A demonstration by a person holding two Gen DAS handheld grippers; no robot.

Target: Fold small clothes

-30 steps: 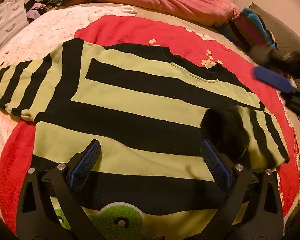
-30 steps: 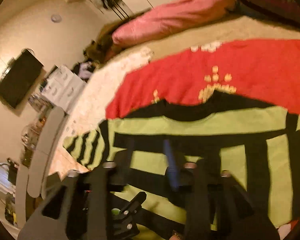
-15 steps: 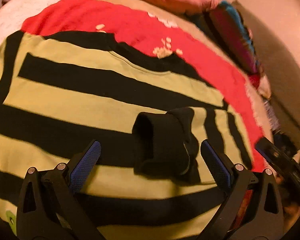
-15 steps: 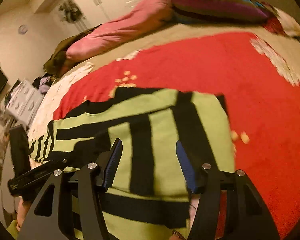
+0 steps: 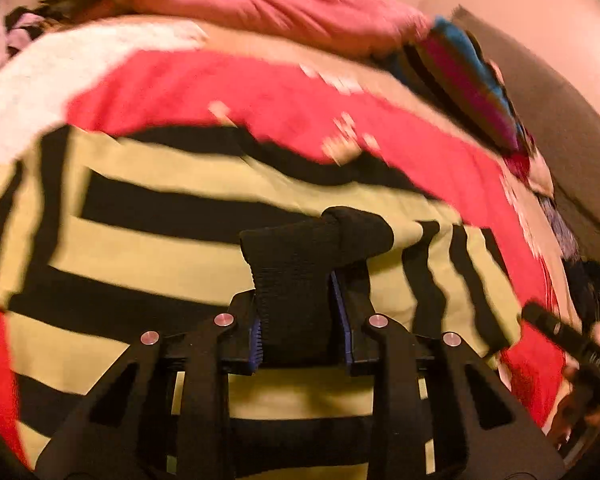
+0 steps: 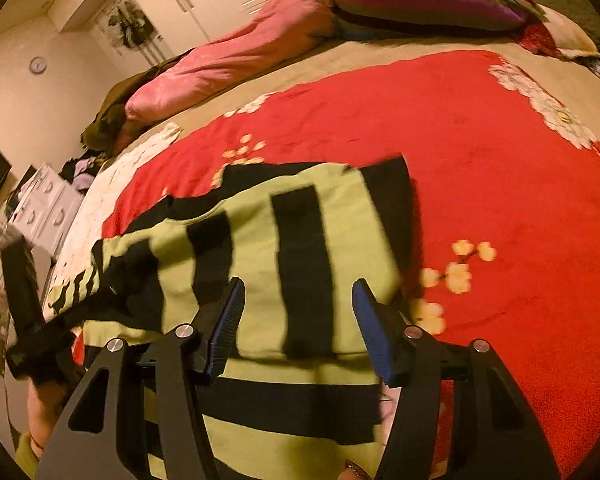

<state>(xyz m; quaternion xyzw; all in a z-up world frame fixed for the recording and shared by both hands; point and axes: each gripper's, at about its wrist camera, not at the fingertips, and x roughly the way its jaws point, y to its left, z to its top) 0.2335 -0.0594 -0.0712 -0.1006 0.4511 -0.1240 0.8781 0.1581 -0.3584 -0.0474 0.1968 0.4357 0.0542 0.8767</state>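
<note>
While the striped sweater (image 5: pixel 188 216) lies spread flat on the red blanket (image 5: pixel 260 92) that covers the bed, its right sleeve is folded in across the body, and the black cuff (image 5: pixel 300 264) of that sleeve sits between the pads of the left gripper (image 5: pixel 300 324). The jaws are closing, and in the left wrist view both blue pads already press the ribbed knit, which bunches upward at 12 o'clock from the fingers. The right gripper (image 6: pixel 298 320) hovers over the folded side of the garment with its jaws standing apart and nothing between them; the fold's outer edge runs from about 12 to 3 o'clock of its fingers, and bare blanket lies beyond at 3 o'clock. The far sleeve (image 6: pixel 76 284) lies stretched out flat at 9 o'clock in the right wrist view. Judgement: sleeve-folding step, early in the task; body folds not yet begun. Next move calls for carrying the cuff so the sleeve lies smooth and parallel to the side edge, without dragging the layer beneath. The right gripper looks placed to pin the fold meanwhile. Risk: the thick cuff pulls the body fabric into a ridge. The pink duvet (image 6: pixel 228 60) at 11 o'clock is well apart.
</note>
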